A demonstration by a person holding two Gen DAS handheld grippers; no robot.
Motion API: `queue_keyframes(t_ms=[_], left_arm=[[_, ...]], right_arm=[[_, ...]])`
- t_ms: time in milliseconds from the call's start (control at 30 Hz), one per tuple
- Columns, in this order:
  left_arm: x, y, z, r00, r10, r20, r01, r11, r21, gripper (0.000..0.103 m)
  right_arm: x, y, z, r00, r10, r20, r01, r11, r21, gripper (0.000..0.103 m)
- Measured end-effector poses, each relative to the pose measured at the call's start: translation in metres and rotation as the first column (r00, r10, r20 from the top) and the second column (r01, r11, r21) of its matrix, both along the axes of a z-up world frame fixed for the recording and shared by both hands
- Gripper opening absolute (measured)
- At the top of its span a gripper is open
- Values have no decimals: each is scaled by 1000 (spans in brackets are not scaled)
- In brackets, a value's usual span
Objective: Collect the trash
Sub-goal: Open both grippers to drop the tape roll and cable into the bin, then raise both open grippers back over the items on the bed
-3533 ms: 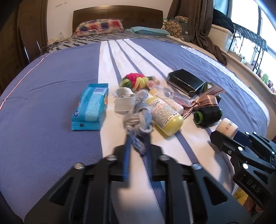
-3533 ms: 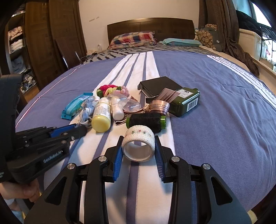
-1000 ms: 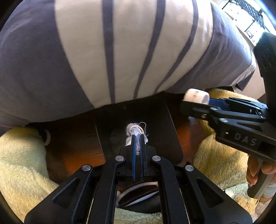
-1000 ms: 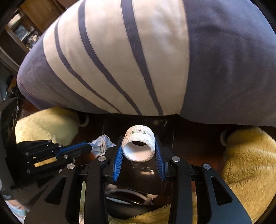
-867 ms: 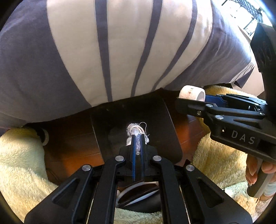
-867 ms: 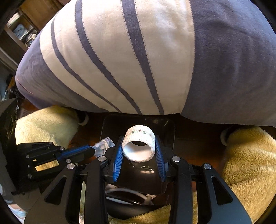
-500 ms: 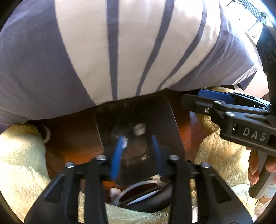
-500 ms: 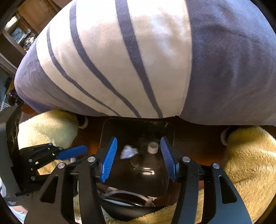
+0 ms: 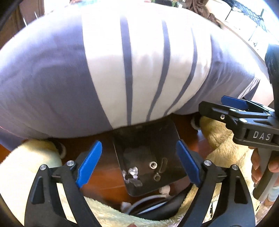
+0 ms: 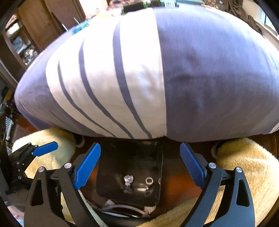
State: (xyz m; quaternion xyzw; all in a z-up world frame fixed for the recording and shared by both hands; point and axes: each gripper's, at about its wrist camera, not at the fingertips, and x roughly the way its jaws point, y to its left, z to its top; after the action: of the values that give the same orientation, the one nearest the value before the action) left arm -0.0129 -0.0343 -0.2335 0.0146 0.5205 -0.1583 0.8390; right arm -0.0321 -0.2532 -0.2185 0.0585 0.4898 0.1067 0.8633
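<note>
A black bin [image 9: 146,148] stands on the wooden floor [image 9: 104,171] at the foot of the bed, its far rim just under the overhang of the striped bedspread [image 9: 122,69]. At its bottom lie a small pale tangle of thread [image 9: 131,172] and, just beside it, a whitish tape roll [image 9: 153,164] seen end-on as a ring; in the right wrist view the same tangle [image 10: 128,179] and ring [image 10: 149,180] show. The left gripper [image 9: 139,165] hangs above the bin's mouth with its blue pads spread wide; the jaws are opening and nothing is between them. The right gripper [image 10: 139,167] is likewise above the bin, its jaws opening and bare of any load; a hand [image 9: 261,165] holds its handle. Cream fleece rugs [image 9: 26,165] flank the bin, and a white cable [image 9: 150,197] lies at its near edge. The step in hand reads as the drop-off, with both pieces already in the bin. More clutter [image 10: 148,4] shows blurred at the bed's far end, so the next move probably calls for lifting both tools clear of the rim and over the bedspread to reach another piece.
</note>
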Motion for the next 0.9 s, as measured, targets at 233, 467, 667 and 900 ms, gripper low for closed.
queue_keyframes(t_ms=[233,467,667,900], left_arm=[[1,5,43,992,13,123,-13,1000,-4,83],[15,10,81,975,30,219,-35,999,22,83],[47,20,115,956,54,288,-66,997,31,83],[88,23,132,943,81,323,-94,995,25,83]], right_arm=[[-2,-6,35,994,-26,110,24,1000,19,95],[10,-13,69,974,-55,221,57,998,1,95],[33,-21,91,962,-67,266,73,997,-11,95],[80,-21,92,960,-85,267,96,995,-27,95]])
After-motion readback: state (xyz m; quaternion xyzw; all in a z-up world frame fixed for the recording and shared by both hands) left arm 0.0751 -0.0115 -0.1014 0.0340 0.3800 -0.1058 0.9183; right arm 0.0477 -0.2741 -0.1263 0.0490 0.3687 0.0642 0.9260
